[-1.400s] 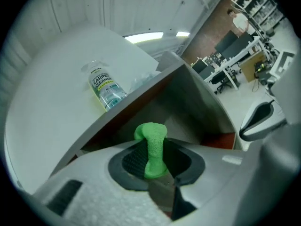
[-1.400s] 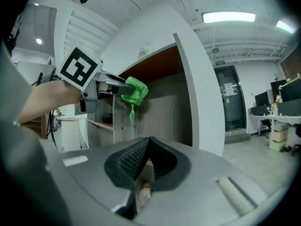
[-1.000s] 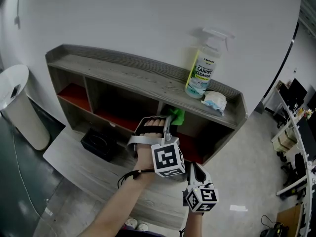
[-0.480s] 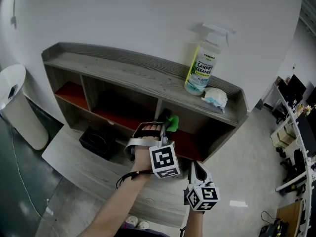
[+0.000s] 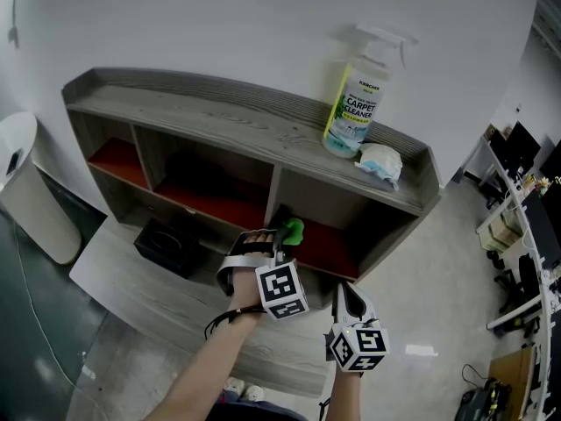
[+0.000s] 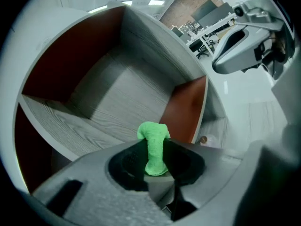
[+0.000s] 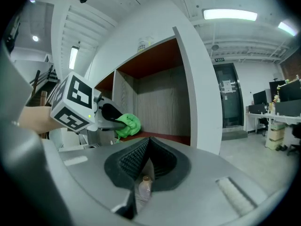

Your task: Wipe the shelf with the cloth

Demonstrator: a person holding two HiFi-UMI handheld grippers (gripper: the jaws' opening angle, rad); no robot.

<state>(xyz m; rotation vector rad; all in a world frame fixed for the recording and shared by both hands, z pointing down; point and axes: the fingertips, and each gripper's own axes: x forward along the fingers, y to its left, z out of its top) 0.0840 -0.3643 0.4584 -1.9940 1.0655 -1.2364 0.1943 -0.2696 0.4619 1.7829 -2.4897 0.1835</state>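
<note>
Step in hand: wiping inside the shelf [image 5: 219,125], right-hand lower bay. Left gripper [image 5: 285,237] sits at the mouth of that bay, lower centre of the head view. Its jaws are clamped on the green cloth [image 6: 153,147], which is bunched into a wad poking out past the tips.

In the right gripper view the cloth [image 7: 128,125] hangs just above the bay's red floor at the front edge. I can't tell whether it's touching. I read this as mid-task: the cloth is at the bay, but contact is not confirmed.

Right gripper [image 5: 344,292] is parked low at centre-right of the head view, clear of the shelf. Its jaws are pressed together with no grip on anything. There's a small pale bit low in the gap that I can't identify.

Next move, as I see it:
- Press the wad down onto the red floor.
- Sweep it deep to the back wall and across, keeping the grip tight so the cloth doesn't pull out.
- Spray bottle [image 5: 355,117] and white rag [image 5: 379,163] are on the top board, well apart from the work, so there's no risk of hitting them.
</note>
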